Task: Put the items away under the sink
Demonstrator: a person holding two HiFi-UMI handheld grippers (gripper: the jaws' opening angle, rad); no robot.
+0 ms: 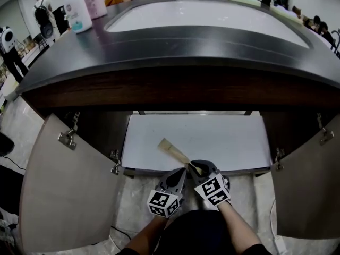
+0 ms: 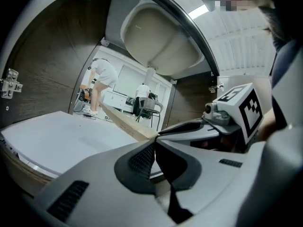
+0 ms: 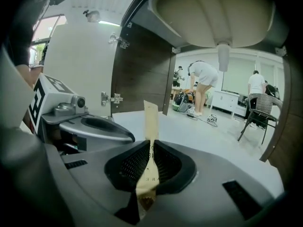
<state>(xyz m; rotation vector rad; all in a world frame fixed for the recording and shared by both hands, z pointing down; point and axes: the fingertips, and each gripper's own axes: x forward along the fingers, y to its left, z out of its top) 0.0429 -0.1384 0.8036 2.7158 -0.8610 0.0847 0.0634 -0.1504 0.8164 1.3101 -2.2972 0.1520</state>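
Above the white shelf (image 1: 223, 137), right gripper (image 3: 150, 144) pinches a tan packet (image 3: 151, 119); left gripper (image 2: 155, 144) fingers pressed together.

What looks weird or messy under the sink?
Nothing is spilled or broken. The right gripper holds a tan packet over the white shelf. Oddly, the cupboard has no back, so the room behind shows.

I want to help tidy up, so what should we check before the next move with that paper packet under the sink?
1. Cabinet doors open: ok.
2. Right gripper jaws shut on paper packet: ok.
3. Left gripper jaws shut, holding nothing: ok.
4. Bare white shelf ahead of packet: ok.
5. Packet touching shelf: cannot tell.
6. Everything put away: not ok, bottles stand on counter.
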